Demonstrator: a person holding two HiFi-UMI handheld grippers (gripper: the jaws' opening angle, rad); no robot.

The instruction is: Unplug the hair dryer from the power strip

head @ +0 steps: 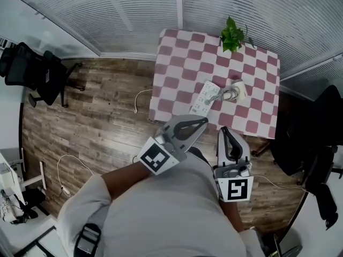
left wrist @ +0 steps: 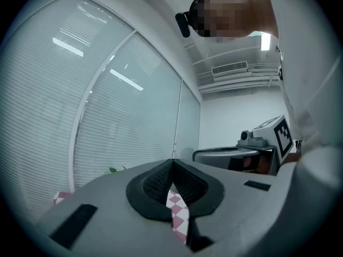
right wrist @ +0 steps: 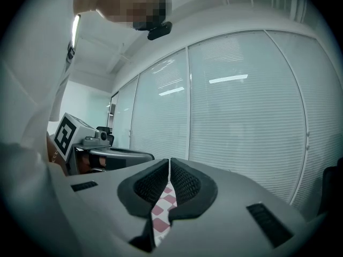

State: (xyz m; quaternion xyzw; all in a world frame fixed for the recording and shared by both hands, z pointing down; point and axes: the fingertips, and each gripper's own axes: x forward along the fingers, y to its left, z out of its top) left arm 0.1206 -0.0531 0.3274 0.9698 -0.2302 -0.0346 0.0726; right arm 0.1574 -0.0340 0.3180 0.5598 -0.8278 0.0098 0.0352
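Note:
In the head view a white power strip (head: 205, 99) lies on the pink-and-white checked tablecloth (head: 182, 63). Beside it on the right lies the white hair dryer (head: 238, 90), its grey cord (head: 224, 95) bunched between the two. Both grippers are held short of the table's near edge, pointing level toward it. My left gripper (head: 202, 121) (left wrist: 172, 166) is shut with nothing in it, and so is my right gripper (head: 223, 129) (right wrist: 169, 164). Through the slit under each pair of pads only a strip of checked cloth shows. Where the plug sits I cannot make out.
A green potted plant (head: 231, 35) stands at the table's far edge, in front of windows with blinds. Black office chairs stand at the left (head: 37, 71) and at the right (head: 313, 138). White cables (head: 67, 170) lie on the wooden floor.

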